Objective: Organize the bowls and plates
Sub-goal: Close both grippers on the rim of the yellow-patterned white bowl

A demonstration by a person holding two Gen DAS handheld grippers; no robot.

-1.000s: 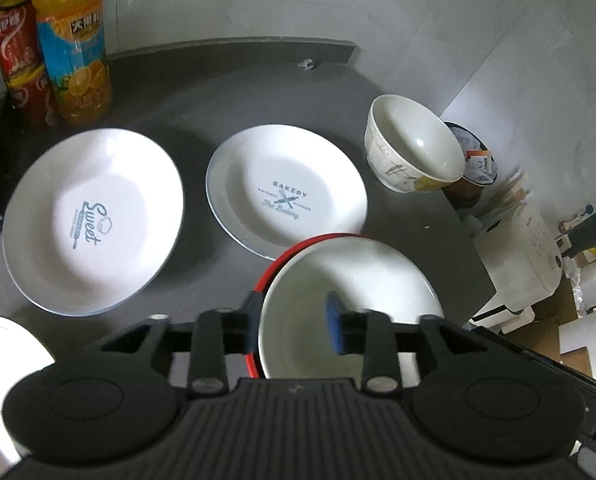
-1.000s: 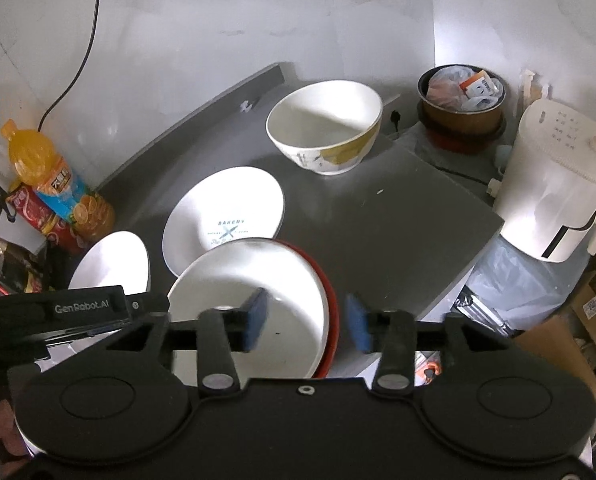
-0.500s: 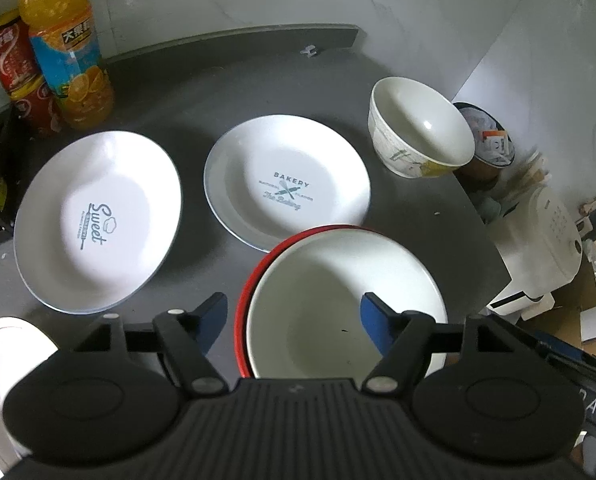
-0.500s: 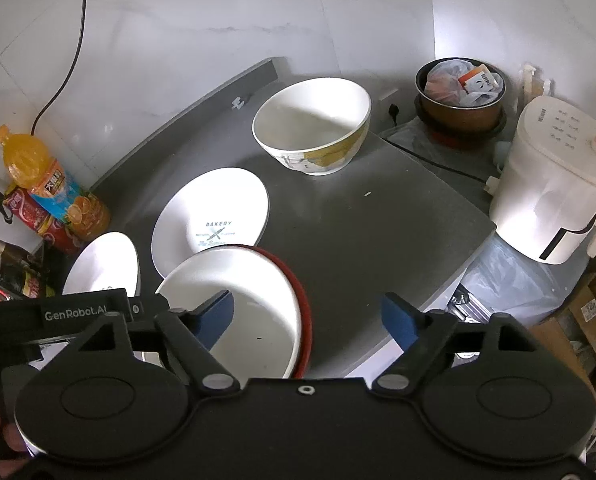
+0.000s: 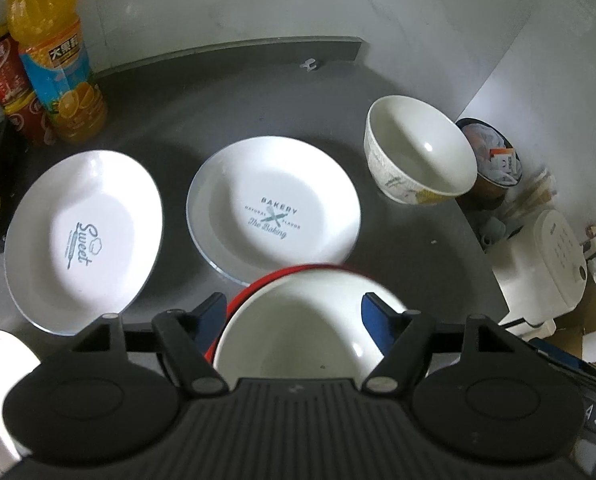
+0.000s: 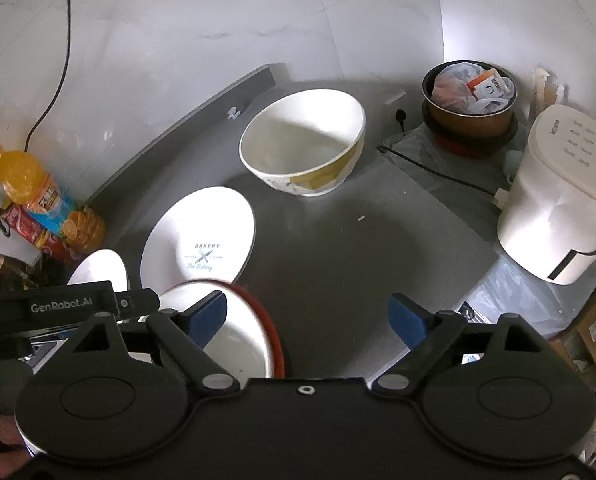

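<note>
Both grippers spread wide, holding nothing.
Red-rimmed bowl (image 5: 298,320) upright, mouth up, between left gripper (image 5: 294,312) fingers; right gripper (image 6: 310,316) alongside.

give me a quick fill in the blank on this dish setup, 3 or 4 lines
The plate in the middle is printed with the word ____.
The bowl nearest the left tongs has a ____ outer rim.
The juice bottle holds a drink coloured ____.
Both the left and the right tongs are ____.

Missing words: bakery; red; orange; open
</note>
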